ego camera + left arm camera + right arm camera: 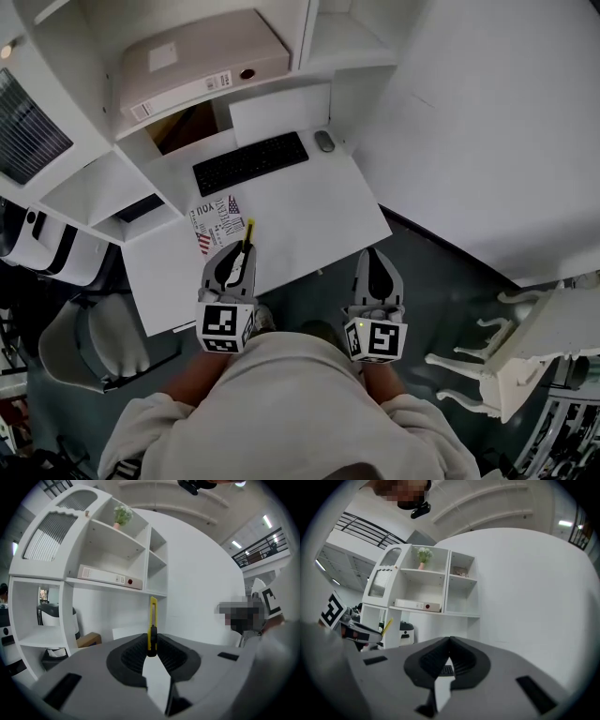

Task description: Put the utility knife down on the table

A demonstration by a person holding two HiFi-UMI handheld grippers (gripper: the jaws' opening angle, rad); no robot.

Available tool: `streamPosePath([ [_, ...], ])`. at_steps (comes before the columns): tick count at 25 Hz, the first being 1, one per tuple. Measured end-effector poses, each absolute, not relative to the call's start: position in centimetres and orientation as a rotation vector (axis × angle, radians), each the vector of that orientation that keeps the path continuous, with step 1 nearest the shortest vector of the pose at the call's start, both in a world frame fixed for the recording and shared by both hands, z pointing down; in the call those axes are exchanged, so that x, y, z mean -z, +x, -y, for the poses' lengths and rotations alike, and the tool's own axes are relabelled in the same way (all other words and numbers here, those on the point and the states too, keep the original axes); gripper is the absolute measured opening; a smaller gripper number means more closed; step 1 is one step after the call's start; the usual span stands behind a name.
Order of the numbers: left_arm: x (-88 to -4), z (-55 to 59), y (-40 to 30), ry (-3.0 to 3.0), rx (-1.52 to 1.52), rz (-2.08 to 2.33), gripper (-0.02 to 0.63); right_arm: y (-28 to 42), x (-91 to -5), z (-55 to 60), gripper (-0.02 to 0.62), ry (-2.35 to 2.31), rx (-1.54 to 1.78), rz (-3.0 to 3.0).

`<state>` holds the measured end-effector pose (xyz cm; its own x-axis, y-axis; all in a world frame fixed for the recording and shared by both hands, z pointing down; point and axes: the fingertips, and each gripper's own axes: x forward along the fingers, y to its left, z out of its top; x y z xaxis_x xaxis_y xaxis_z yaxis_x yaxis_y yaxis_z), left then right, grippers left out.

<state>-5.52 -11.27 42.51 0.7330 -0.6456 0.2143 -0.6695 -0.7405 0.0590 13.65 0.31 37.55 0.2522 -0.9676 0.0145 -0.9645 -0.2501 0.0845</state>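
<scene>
Above white desk (309, 216), left gripper (241, 251) clamps utility knife (247, 232); right gripper (375, 255) clenched over dark floor (441, 274).

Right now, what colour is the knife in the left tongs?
Yellow knife; best in left gripper view.

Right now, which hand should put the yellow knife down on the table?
Left. The left tongs are shut on the utility knife, and its yellow end reaches over the table at the near edge. The right tongs are shut with nothing in them.
</scene>
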Motion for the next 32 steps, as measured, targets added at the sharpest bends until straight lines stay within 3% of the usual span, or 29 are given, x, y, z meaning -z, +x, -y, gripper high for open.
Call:
streamPosePath([
  [14, -46.4, 16.6, -0.2, 2.545, -0.355, 1.349, 0.063, 19.6, -38.4, 10.0, 0.003, 2.132, 0.039, 2.177],
  [32, -61.4, 22.0, 3.8, 2.018, -0.533, 1.525, 0.063, 26.9, -41.8, 16.5, 0.003, 1.898, -0.044, 2.308],
])
